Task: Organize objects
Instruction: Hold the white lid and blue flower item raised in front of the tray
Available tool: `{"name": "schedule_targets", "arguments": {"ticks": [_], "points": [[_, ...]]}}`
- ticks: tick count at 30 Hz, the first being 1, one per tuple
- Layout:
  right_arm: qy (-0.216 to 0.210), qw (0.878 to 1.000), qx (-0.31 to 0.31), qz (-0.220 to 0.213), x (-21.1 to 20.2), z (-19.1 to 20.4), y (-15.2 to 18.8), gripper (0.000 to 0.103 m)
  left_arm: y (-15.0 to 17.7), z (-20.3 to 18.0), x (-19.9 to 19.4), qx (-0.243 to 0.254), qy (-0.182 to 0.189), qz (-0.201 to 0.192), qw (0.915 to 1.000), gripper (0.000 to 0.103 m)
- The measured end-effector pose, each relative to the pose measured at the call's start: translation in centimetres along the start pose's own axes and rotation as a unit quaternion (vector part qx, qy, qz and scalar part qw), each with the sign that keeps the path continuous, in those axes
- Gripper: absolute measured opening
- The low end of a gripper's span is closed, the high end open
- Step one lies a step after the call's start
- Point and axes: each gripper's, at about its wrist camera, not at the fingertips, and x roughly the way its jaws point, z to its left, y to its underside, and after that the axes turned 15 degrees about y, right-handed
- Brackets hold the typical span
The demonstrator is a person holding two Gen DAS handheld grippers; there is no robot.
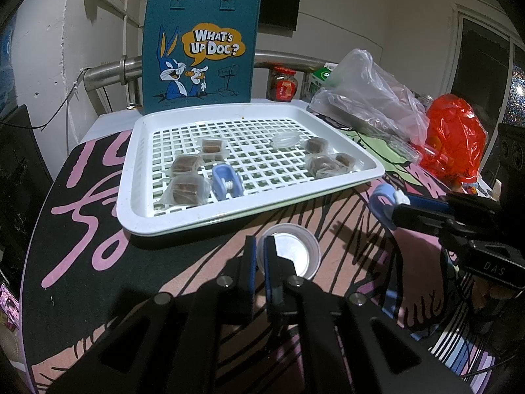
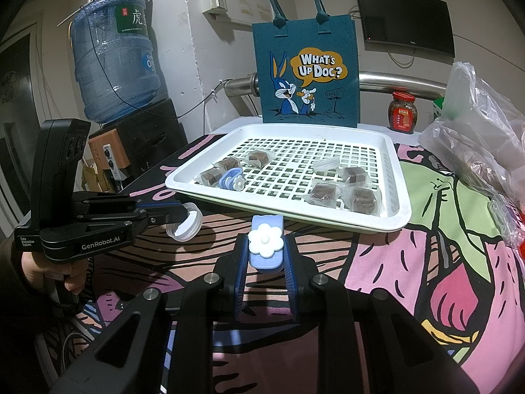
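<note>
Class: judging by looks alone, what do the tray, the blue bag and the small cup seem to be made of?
Tray: white moulded plastic, smooth, slightly glossy, with a punched grid floor.
Bag: probably felt, since it is matte, thick-edged and stands stiffly by itself.
Cup: thin translucent plastic, as the cloth's pattern shows faintly through its wall.

six wrapped brown cubes (image 1: 185,164), two blue clips (image 1: 226,182), one cup (image 1: 288,251).

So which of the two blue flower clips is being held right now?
The blue flower clip pinched in the right tool, above the mat; the other clip lies loose in the white tray.
</note>
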Motion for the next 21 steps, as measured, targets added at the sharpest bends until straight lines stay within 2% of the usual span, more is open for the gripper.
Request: {"name": "schedule_targets", "arguments": {"ticks": [21], "points": [[0.0,1.0,0.0,0.0,-0.01,0.01,0.01,0.02,0.1,0.08,0.09,-0.001,0.0,0.001,1.0,0.005]]}}
